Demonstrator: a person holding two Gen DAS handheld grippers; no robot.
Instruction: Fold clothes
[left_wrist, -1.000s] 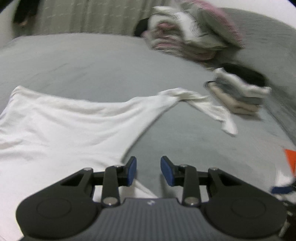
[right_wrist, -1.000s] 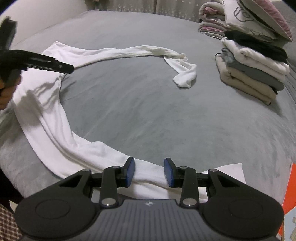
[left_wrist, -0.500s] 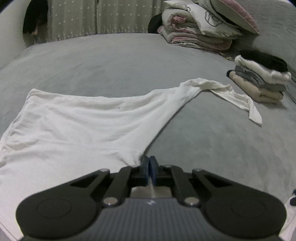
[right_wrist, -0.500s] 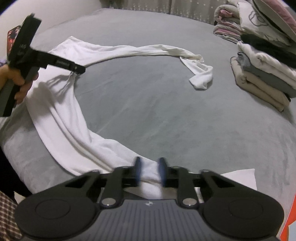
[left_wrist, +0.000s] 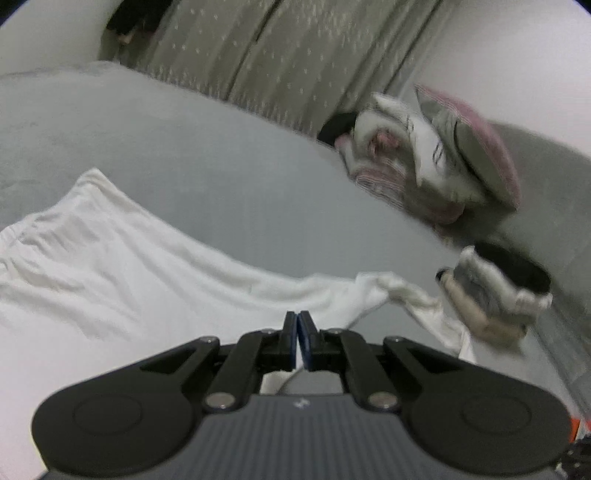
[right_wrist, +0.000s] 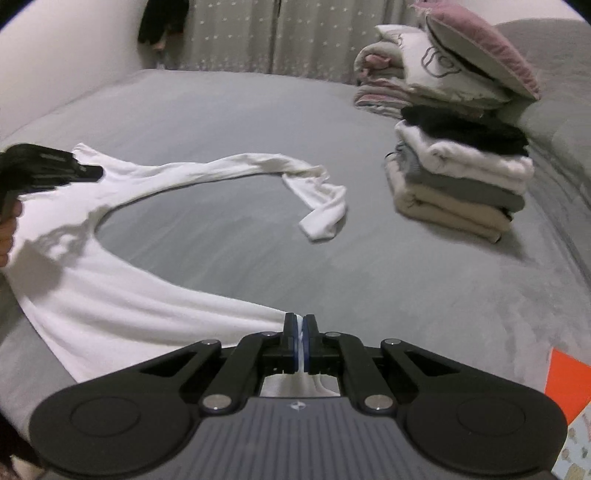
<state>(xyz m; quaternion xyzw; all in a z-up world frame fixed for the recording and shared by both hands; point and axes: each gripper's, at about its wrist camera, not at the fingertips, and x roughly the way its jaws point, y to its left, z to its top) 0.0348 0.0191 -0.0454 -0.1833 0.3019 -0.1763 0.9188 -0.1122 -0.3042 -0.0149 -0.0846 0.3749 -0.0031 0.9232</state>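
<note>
A white long-sleeved shirt (right_wrist: 110, 295) lies spread on the grey bed (right_wrist: 369, 277). Its far sleeve (right_wrist: 317, 199) curls out toward the folded pile. My right gripper (right_wrist: 300, 332) is shut on the shirt's near sleeve and holds it raised. My left gripper (left_wrist: 297, 328) is shut on the shirt's fabric near the armpit; the shirt body (left_wrist: 92, 266) spreads to its left. The left gripper also shows at the left edge of the right wrist view (right_wrist: 88, 172), over the shirt body.
A pile of folded clothes (right_wrist: 458, 181) stands on the bed at the right. Behind it are stacked blankets and a pink-edged pillow (right_wrist: 443, 66). A curtain (right_wrist: 258, 33) hangs at the back. An orange object (right_wrist: 569, 380) sits at the lower right.
Both grippers closed on the shirt, left first, then right. Both have since lifted, and the left wrist view has tilted upward and blurred.
</note>
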